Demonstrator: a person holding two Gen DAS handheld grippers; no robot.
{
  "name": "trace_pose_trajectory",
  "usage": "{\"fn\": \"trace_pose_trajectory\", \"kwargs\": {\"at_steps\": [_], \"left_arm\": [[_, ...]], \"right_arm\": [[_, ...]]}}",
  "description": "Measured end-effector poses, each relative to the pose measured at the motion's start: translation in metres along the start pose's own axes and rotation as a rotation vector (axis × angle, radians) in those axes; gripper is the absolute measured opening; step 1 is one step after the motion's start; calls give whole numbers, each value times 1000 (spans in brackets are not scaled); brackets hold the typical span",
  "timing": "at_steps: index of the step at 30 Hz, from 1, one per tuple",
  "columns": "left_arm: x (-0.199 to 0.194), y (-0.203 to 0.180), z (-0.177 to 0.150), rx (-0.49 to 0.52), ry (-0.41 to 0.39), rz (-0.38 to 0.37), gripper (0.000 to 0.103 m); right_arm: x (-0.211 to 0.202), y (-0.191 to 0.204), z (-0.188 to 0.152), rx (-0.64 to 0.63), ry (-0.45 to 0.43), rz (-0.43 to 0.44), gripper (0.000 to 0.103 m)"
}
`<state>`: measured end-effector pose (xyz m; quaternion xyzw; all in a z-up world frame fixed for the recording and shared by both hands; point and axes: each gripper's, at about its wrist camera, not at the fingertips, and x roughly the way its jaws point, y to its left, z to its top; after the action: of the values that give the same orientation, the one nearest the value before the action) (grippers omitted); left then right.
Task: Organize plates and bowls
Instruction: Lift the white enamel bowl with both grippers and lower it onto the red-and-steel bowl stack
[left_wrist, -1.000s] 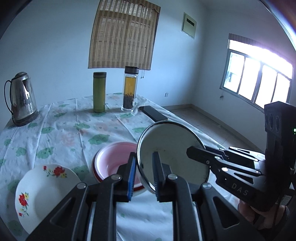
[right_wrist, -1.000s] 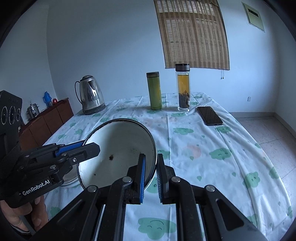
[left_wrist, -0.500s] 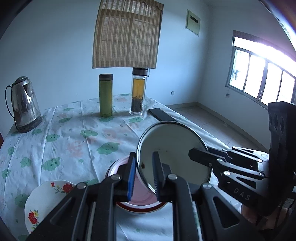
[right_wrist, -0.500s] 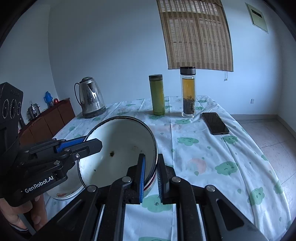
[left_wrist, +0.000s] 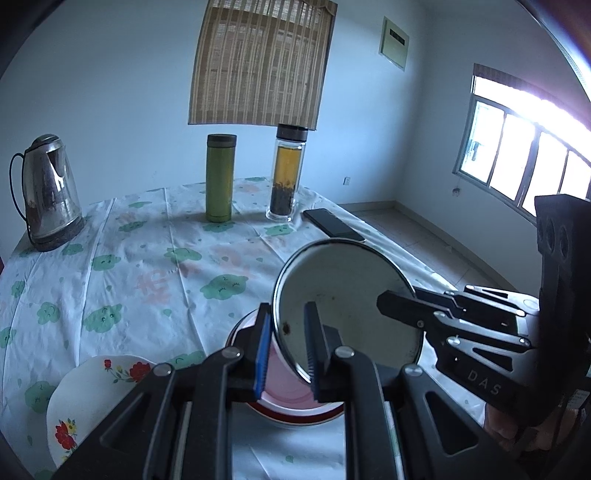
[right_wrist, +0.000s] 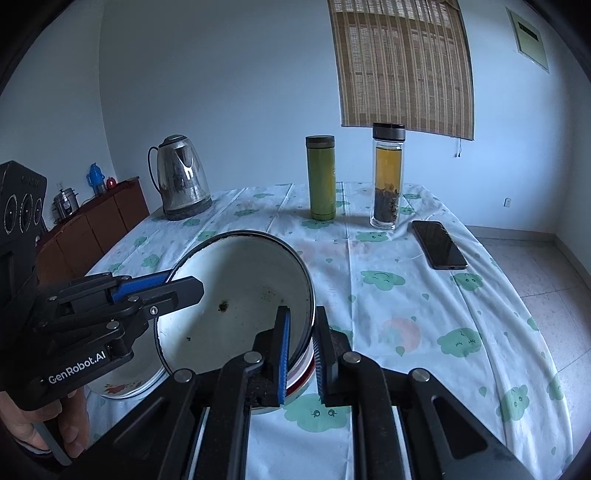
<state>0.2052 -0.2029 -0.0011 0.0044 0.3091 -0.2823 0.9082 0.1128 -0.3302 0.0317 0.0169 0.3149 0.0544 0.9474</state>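
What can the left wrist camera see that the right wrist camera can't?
Only the left wrist view shows the bright window and most of the flowered plate. Only the right wrist view shows the brown cabinet. Both show the white enamel bowl, held at its rim by the left gripper and the right gripper above the pink bowl, plus the kettle, green flask, tea bottle and phone.

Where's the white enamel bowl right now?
The white enamel bowl is held up, tilted, by both hand-held grippers on opposite rims: left, right. It hangs just above the pink bowl, right of the floral plate.
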Motion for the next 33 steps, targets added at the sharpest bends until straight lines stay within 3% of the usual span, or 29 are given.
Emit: {"fn": "trace_pose_trajectory", "kwargs": {"at_steps": [13,33], "left_arm": [[5,12,0,-24,20,10,14],[29,18,-13,-54,136,-12,14]], "right_arm": [[15,9,5,-34,50,-13,13],[51,1,0,-64,191,-19,13]]}}
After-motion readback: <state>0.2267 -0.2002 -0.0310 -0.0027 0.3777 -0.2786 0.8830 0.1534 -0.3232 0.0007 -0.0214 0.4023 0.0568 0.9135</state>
